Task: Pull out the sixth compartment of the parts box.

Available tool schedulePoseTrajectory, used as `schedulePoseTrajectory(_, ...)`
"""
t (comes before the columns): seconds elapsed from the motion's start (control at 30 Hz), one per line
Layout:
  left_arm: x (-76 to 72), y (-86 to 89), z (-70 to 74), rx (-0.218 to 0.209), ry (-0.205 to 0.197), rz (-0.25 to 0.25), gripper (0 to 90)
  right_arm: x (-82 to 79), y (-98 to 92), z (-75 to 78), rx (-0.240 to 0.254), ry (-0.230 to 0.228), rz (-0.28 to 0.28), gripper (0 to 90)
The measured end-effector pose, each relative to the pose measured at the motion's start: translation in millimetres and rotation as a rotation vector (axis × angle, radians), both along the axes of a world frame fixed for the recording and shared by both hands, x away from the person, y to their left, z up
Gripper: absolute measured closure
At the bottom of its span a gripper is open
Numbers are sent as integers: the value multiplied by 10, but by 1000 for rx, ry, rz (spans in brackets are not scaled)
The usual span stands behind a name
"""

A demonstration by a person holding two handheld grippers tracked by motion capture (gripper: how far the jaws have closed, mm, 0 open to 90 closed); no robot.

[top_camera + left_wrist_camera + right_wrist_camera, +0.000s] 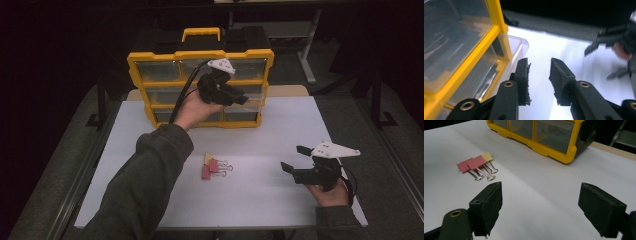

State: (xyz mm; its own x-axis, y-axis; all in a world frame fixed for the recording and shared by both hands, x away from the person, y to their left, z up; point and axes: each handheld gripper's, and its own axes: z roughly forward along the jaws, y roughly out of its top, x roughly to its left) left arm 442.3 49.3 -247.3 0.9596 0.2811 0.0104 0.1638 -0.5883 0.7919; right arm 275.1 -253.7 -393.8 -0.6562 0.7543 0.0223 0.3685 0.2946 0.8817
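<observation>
A yellow organiser [200, 55] with clear drawers stands upright at the back of the white table [280, 120]. My left gripper [241, 99] is raised in front of its drawers, open, with nothing between its fingers. In the left gripper view the left gripper [539, 66] hangs beside the yellow frame [474, 57], and a clear bottom drawer [520, 46] juts out a little. Three binder clips [214, 166], two pink and one yellow, lie together mid-table. My right gripper [292, 159] rests low at the right, open wide and empty, with the clips [475, 164] ahead to its left.
The organiser [544, 147] has a carrying handle [201, 33] on top. Dark floor and metal table legs [307, 55] surround the table. The other hand [621, 48] with its gripper is visible far off in the left gripper view.
</observation>
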Motion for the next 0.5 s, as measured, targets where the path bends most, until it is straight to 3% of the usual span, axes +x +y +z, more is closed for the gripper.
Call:
schedulePoseTrajectory(0.03,31,-26,12,34,-8,-1,661,2,0,0,3,2,0,182)
schedulePoseTrajectory(0.13,143,-50,33,83,-35,-18,638,6,-3,-6,3,2,5,182)
schedulePoseTrajectory(0.3,288,-65,-27,154,-31,-24,607,11,-3,-20,-1,6,16,182)
schedulePoseTrajectory(0.47,306,-93,-97,180,-16,-25,609,12,7,-17,-5,3,22,184)
schedulePoseTrajectory(0.5,304,-100,-102,198,-33,-32,619,12,16,-15,-8,1,28,184)
